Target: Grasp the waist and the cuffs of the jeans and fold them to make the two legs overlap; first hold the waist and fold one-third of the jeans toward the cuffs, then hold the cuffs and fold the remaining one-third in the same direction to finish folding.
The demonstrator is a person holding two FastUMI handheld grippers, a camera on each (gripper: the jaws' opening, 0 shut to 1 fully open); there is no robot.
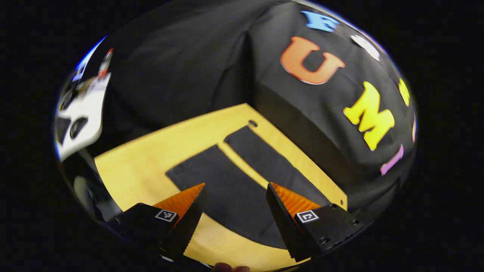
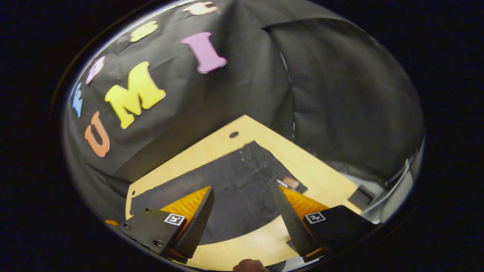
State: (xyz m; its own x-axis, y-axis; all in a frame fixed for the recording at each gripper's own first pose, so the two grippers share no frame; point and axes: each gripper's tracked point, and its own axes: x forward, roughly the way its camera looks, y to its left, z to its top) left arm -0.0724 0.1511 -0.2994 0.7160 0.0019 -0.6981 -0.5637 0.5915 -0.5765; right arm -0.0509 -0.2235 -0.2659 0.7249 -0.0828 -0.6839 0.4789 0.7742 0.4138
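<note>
Black denim jeans (image 1: pixel 230 189) are lying flat and unfolded on the light wooden table (image 1: pixel 143 162), legs apart. Left gripper (image 1: pixel 236 187) is hovering spread wide above the legs; right gripper (image 2: pixel 244 190) is hovering released above the waist (image 2: pixel 264 158).

The jeans (image 1: pixel 242 189) run out of frame (waist end) behind the left gripper's fingers (image 1: pixel 281 215).

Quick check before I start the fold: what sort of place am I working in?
Likely a recording booth, not a home: black cloth walls surround a bare wooden table, where dark jeans lie flat, legs apart, both grippers open above them.
</note>
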